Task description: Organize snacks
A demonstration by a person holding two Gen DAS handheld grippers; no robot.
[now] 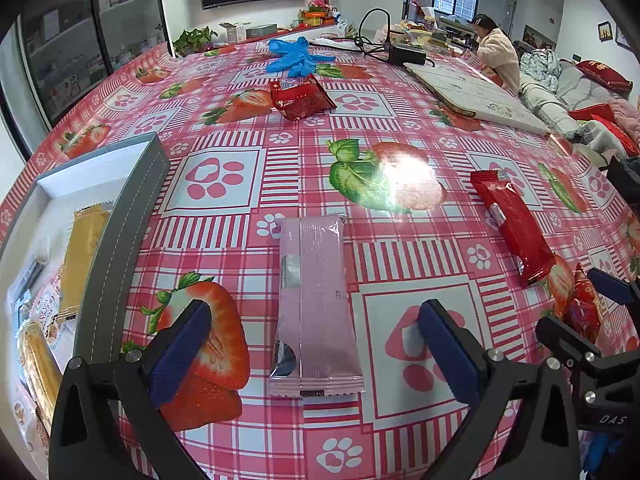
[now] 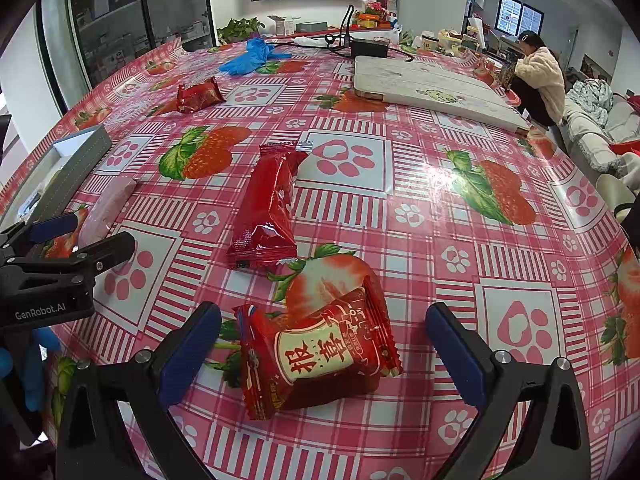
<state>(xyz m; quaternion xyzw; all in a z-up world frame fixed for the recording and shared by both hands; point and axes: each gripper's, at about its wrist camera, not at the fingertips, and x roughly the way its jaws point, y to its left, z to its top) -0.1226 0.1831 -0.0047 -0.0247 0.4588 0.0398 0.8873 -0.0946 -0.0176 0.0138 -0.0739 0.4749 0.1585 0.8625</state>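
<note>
Left claw (image 1: 316, 344) spread wide, released; pink snack packet (image 1: 314, 308) flat on tabletop (image 1: 400, 264) between pads, untouched. Right claw (image 2: 322, 344) also released, straddling square red snack pack (image 2: 320, 356), pads clear of it. Long red packet (image 2: 268, 208) just beyond. Another red pack (image 2: 199, 96) far, near blue gloves (image 2: 248, 56). Grey box (image 1: 120, 220) at left, yellow snack bars (image 1: 82, 252) inside.

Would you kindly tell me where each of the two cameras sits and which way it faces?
Left wrist: on the left gripper, angled down at the pink snack packet between its open fingers; the right gripper shows at the right edge.
Right wrist: on the right gripper, angled down at a square red snack; the left gripper shows at left.
Shared: long red packet, grey box.
</note>
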